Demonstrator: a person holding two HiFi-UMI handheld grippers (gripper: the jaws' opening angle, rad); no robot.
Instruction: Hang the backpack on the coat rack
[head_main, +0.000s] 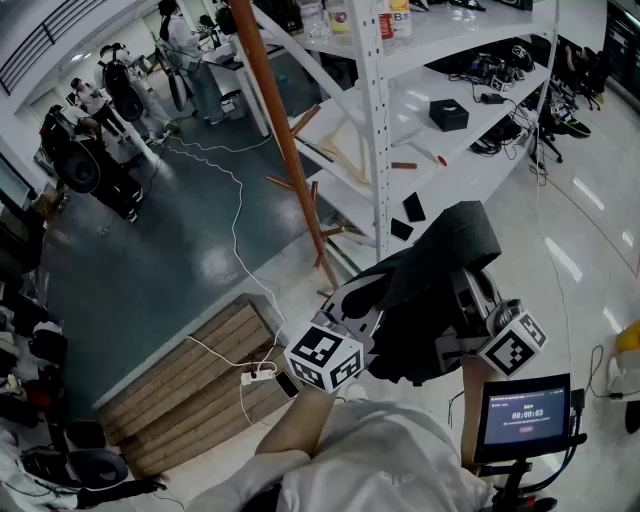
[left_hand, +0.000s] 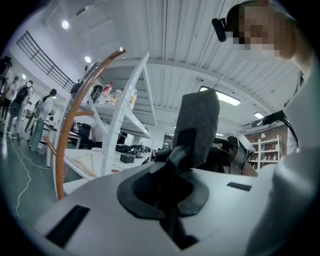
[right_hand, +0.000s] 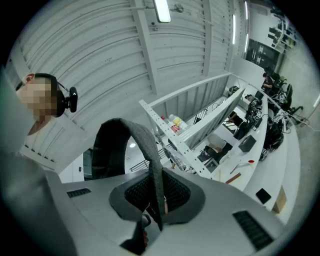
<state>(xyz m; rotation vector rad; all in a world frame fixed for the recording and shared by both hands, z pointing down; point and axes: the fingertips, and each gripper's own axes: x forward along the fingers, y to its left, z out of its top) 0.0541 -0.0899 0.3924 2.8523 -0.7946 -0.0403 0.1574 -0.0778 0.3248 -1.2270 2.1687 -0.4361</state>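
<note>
The black backpack (head_main: 430, 300) hangs in front of me, held up between both grippers, with a grey strap (head_main: 455, 235) arching over its top. My left gripper (head_main: 365, 312) is shut on a grey strap (left_hand: 197, 125) that rises from between its jaws. On the other side, my right gripper (head_main: 470, 305) is shut on a thin grey strap (right_hand: 147, 155) that loops up and over to the left. The coat rack (head_main: 285, 150), a brown wooden pole with short pegs, stands ahead and left of the backpack; in the left gripper view the coat rack (left_hand: 67, 130) is at the left, apart from the strap.
A white metal shelf (head_main: 375, 120) with boxes, bottles and cables stands right behind the rack. A wooden pallet (head_main: 190, 385) with a power strip (head_main: 258, 375) lies on the floor at my left. Several people (head_main: 100, 110) stand far back left. A small screen (head_main: 525, 412) is at lower right.
</note>
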